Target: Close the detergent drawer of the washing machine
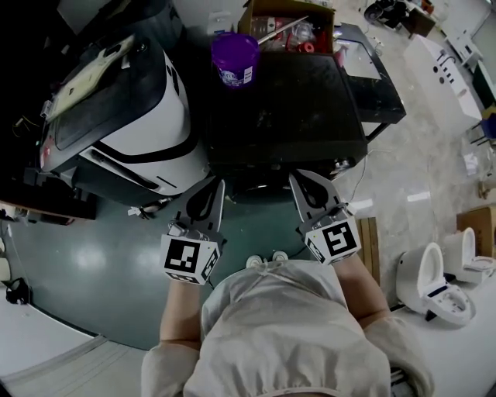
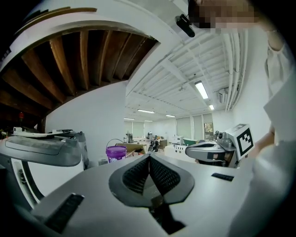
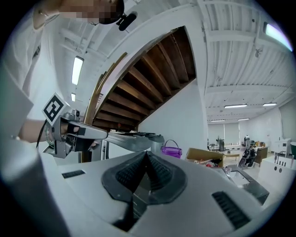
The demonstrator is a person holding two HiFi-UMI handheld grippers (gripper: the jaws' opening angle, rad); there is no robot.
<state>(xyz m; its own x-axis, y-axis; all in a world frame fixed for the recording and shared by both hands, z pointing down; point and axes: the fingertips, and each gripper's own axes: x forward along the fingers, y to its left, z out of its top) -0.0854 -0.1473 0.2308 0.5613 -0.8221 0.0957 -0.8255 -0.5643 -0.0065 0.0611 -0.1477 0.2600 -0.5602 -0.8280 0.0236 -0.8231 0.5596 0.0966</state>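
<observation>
The black washing machine [image 1: 287,116] stands in front of me in the head view, seen from above. Its front face, and any detergent drawer on it, is hidden under the top's near edge. My left gripper [image 1: 216,186] points at the machine's near left corner with its jaws shut and nothing between them. My right gripper [image 1: 297,180] points at the near edge, a little right of the middle, also shut and empty. Neither touches the machine. In the left gripper view the left gripper [image 2: 149,158] shows pads pressed together. The right gripper [image 3: 146,154] looks the same in its own view.
A purple bucket [image 1: 235,58] and a cardboard box [image 1: 291,23] of odds and ends sit on the machine's far side. A white and black machine [image 1: 116,116] stands close on the left. White toilets [image 1: 434,279] stand at the right, on the pale floor.
</observation>
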